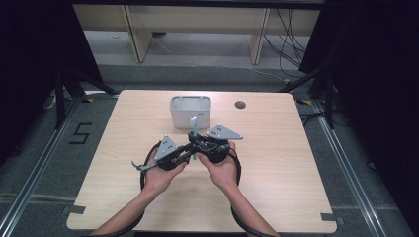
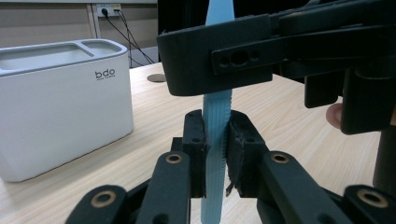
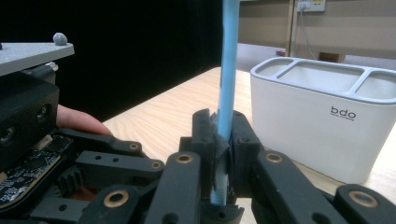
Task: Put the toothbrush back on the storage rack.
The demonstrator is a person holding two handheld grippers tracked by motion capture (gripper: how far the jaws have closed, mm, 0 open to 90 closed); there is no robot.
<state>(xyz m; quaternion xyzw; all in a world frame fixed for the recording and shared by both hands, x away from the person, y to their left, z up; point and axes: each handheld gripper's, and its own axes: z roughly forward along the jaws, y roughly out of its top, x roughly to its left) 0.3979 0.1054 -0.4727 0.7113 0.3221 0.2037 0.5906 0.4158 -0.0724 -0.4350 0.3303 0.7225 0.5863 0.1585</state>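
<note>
A light blue toothbrush (image 1: 193, 123) stands upright over the middle of the wooden table (image 1: 276, 168), just in front of a white "bdo" holder (image 1: 190, 111). Both grippers meet at its handle. My left gripper (image 2: 215, 140) is shut on the ribbed blue handle (image 2: 217, 116), pads pressed on both sides. My right gripper (image 3: 223, 140) is shut on the same handle (image 3: 229, 70), gripping it a little higher up. In the high view the left gripper (image 1: 188, 152) comes in from the left and the right gripper (image 1: 197, 143) from the right, each held in a hand.
The white holder (image 3: 322, 112) has several open compartments on top and stands close behind the grippers. A round cable hole (image 1: 240, 104) lies in the table's far right part. Dark curtains and stands flank the table.
</note>
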